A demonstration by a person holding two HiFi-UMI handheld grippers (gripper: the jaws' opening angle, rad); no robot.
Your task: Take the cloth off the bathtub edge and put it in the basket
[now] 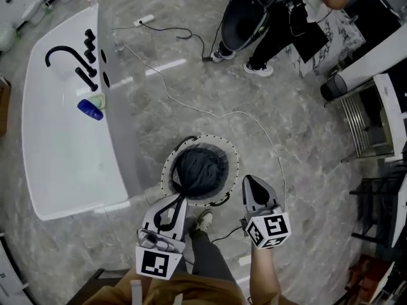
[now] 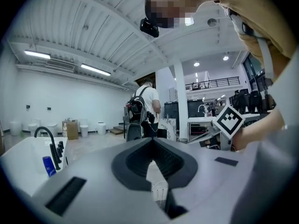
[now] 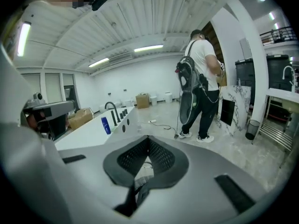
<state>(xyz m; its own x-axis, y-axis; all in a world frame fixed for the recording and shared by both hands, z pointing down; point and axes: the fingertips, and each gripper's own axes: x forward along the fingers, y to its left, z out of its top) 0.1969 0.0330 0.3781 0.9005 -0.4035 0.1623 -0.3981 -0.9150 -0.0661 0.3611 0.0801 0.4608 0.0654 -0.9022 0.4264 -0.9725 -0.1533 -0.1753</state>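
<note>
A dark grey cloth point(image 1: 199, 169) lies bunched inside the round white mesh basket point(image 1: 166, 170) on the floor, just right of the white bathtub point(image 1: 63, 157). My left gripper point(image 1: 180, 199) hovers at the basket's near rim, jaws together and empty; in the left gripper view point(image 2: 152, 140) the basket mesh point(image 2: 160, 190) shows below the closed tips. My right gripper point(image 1: 247, 180) is to the right of the basket, shut with nothing in it, and it looks toward the tub point(image 3: 93, 129) in the right gripper view point(image 3: 148, 138). A small green item point(image 1: 97, 100) lies on the tub edge.
A blue bottle point(image 1: 90, 110) and a black faucet point(image 1: 60, 53) sit on the tub deck. A white cable point(image 1: 210, 113) snakes over the marble floor past the basket. A person point(image 1: 267, 18) stands at the far side. Metal racks point(image 1: 362, 126) line the right.
</note>
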